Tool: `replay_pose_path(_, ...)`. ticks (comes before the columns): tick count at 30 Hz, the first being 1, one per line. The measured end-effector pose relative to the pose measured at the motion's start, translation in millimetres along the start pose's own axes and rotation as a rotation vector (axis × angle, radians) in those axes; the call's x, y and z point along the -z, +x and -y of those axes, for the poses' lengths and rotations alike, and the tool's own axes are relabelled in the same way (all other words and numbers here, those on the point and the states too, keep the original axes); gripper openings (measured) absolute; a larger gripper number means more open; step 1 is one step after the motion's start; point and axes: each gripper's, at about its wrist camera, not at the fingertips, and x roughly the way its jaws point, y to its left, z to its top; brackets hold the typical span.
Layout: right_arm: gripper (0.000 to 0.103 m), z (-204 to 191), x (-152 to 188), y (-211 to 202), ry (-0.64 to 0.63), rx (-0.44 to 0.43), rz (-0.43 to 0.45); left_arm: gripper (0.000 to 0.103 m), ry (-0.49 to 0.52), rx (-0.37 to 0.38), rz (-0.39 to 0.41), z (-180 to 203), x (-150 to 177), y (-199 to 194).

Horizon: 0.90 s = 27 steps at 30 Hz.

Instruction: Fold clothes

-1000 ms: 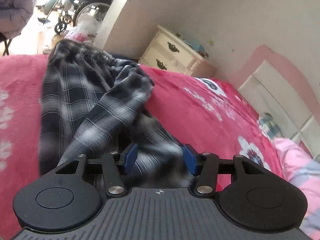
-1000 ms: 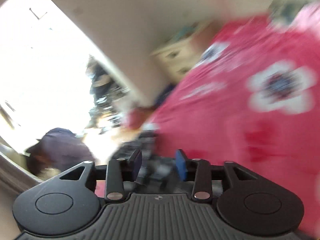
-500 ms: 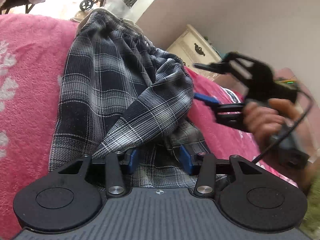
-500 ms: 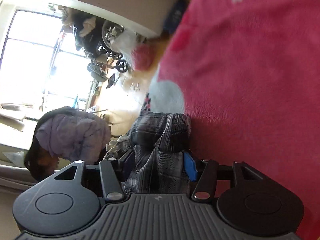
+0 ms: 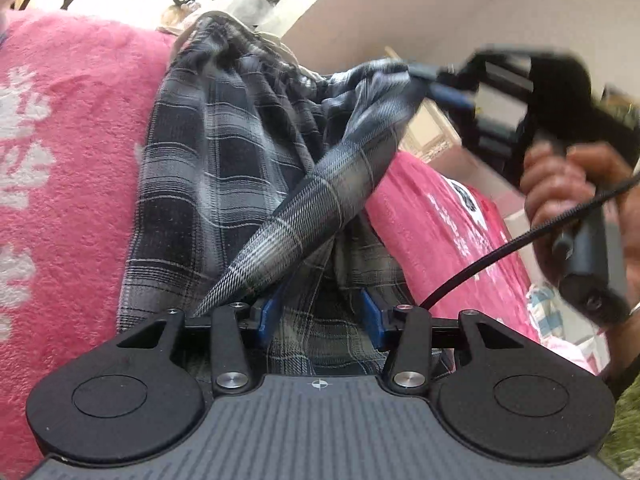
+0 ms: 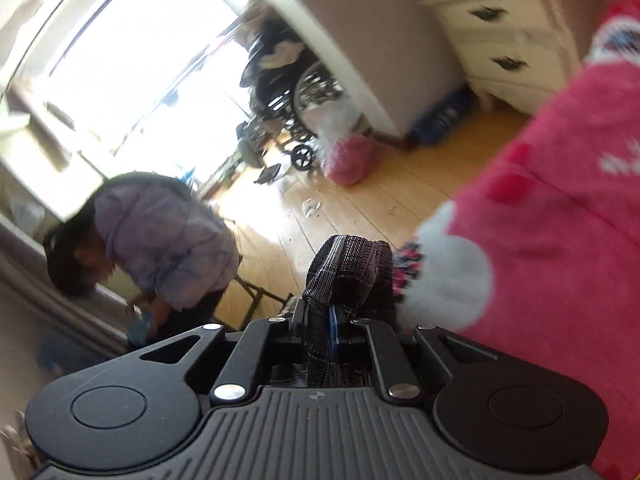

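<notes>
Gripping a fold of the plaid pants (image 5: 224, 168) raised off the pink floral blanket (image 5: 68, 168), the right gripper (image 6: 334, 330) is clamped shut; the left gripper (image 5: 320, 316) hovers spread apart over the fabric lying on the blanket.

So the plaid garment (image 5: 208, 184) is a dark navy/black and grey checked thing, looks like soft flannel with a gathered waistband at the far end. Most of it lies spread on the pink blanket, pretty rumpled. 1 corner is pulled up off the rest into a taut diagonal strip, pinched at its tip. From the right wrist view a bunched fold of it (image 6: 352, 272) sticks up, clamped at the base.
</notes>
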Motion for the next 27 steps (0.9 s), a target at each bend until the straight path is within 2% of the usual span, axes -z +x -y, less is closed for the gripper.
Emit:
replay_pose_path(3,0.012,-35,-4,7,-0.109,0.016,0.006,0.042,-0.031,-0.003,0.005,-5,-1,-10)
replay_pose_path(6,0.012,-60,4,48,-0.231,0.06,-0.048,0.041,-0.057,-0.004,0.011,-9,-2,-19)
replay_pose_path(9,0.021,-70,15,81,-0.309,0.042,-0.139,0.041,-0.083,-0.002,0.018,-13,0,-30)
replay_pose_path(10,0.025,-70,16,82,-0.298,0.012,-0.145,0.041,-0.091,-0.002,0.02,-14,0,-34)
replay_pose_path(12,0.027,-67,15,80,-0.261,-0.056,-0.143,0.041,-0.1,0.0,0.026,-16,0,-42)
replay_pose_path(14,0.031,-57,7,62,-0.169,-0.138,-0.082,0.041,-0.111,0.003,0.036,-17,-1,-50)
replay_pose_path(15,0.031,-52,3,54,-0.14,-0.133,-0.055,0.042,-0.117,0.003,0.042,-18,-1,-55)
replay_pose_path(16,0.034,-51,1,46,-0.147,-0.1,-0.039,0.042,-0.117,0.0,0.052,-18,-2,-61)
replay_pose_path(19,0.034,-70,5,39,-0.298,0.02,-0.053,0.042,-0.102,-0.017,0.093,-15,-3,-80)
replay_pose_path(23,0.035,-110,33,65,-0.557,0.183,-0.136,0.042,-0.088,-0.05,0.199,-12,-5,-106)
replay_pose_path(26,0.034,-124,52,88,-0.653,0.246,-0.184,0.043,-0.07,-0.111,0.299,-1,-5,-119)
replay_pose_path(27,0.034,-125,56,95,-0.669,0.263,-0.199,0.044,-0.053,-0.135,0.309,-1,-6,-121)
